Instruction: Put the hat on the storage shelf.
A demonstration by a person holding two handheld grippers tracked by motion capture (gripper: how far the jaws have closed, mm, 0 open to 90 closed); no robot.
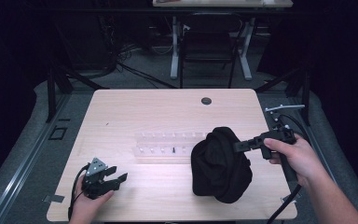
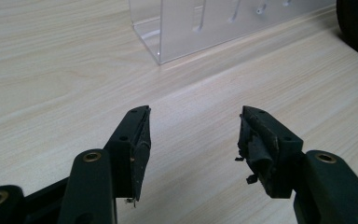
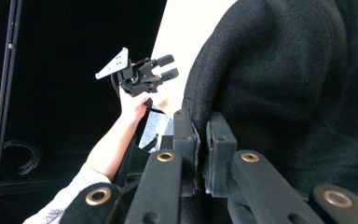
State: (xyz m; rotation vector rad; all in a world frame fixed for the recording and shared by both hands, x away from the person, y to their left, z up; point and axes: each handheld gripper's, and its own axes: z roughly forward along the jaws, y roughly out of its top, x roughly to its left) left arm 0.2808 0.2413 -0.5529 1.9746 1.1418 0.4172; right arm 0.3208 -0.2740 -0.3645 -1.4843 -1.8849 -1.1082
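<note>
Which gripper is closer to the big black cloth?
The right. The right gripper is clamped on the black cloth's edge, by the person's right side of the table. The left gripper sits open, away near the front left corner.

Black grippers (image 2: 193,140), brass-ringed screws, worn jaws, grey three-cornered plate (image 1: 97,166)
</note>
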